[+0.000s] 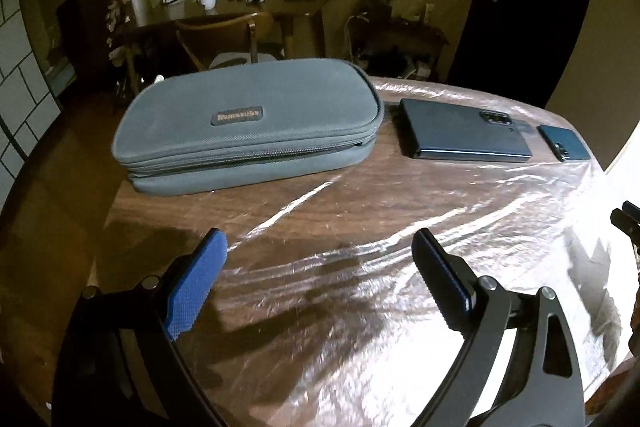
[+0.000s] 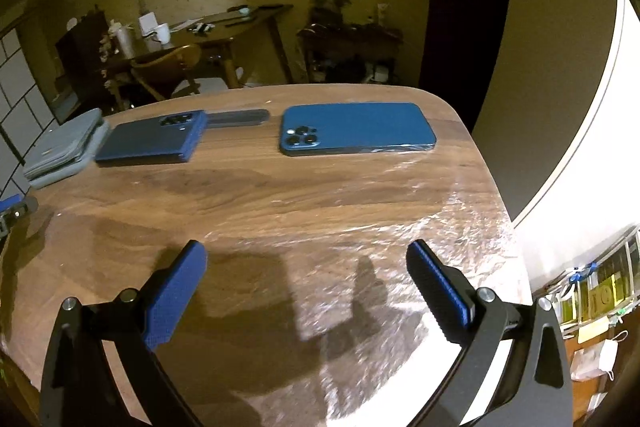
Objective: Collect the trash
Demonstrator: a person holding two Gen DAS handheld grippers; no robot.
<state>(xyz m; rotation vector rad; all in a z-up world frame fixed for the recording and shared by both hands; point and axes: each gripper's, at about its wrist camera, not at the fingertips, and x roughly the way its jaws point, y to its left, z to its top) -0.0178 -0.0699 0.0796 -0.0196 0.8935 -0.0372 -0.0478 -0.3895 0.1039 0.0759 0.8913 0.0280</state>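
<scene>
A sheet of clear crinkled plastic wrap [image 1: 360, 251] lies flat over the wooden table [image 1: 160, 211]; it also shows in the right wrist view [image 2: 400, 235]. My left gripper [image 1: 320, 247] is open and empty, just above the wrap's near part. My right gripper [image 2: 306, 259] is open and empty over the wrap near the table's right side. Part of my right gripper shows at the right edge of the left wrist view [image 1: 626, 217].
A grey zipped case [image 1: 248, 131] lies at the back left. A dark phone [image 1: 464, 135] and a blue phone [image 2: 356, 129] lie at the back, with a thin dark strip [image 2: 238, 117] between them. A table edge [image 2: 492, 163] runs on the right. Furniture stands behind.
</scene>
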